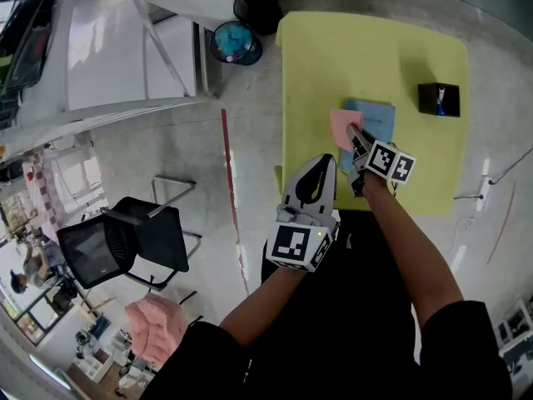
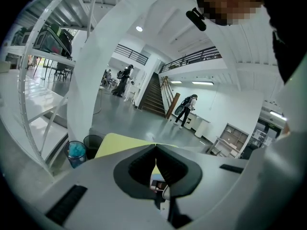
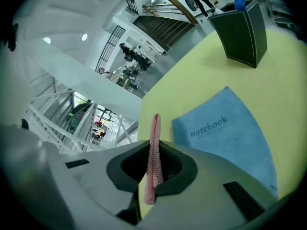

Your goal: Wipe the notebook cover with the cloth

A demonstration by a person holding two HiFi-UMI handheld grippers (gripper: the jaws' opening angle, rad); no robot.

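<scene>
A light blue notebook [image 1: 373, 122] lies flat on the yellow table [image 1: 383, 57]; its cover with the word "notebook" shows in the right gripper view [image 3: 232, 138]. My right gripper [image 1: 356, 140] is shut on a pink cloth [image 1: 343, 127], which lies over the notebook's left edge. In the right gripper view the cloth [image 3: 154, 162] stands edge-on, pinched between the jaws of the right gripper [image 3: 154, 145], just left of the notebook. My left gripper [image 1: 322, 161] hovers at the table's near left edge, shut and empty; in its own view the left gripper [image 2: 156, 148] has its jaws touching.
A black pen holder [image 1: 439, 99] with a blue pen stands at the table's right side [image 3: 242, 30]. Two bins [image 1: 236, 42] [image 1: 258, 8] sit on the floor left of the table's far corner. A black chair [image 1: 125, 236] and white shelving [image 1: 125, 48] are farther left.
</scene>
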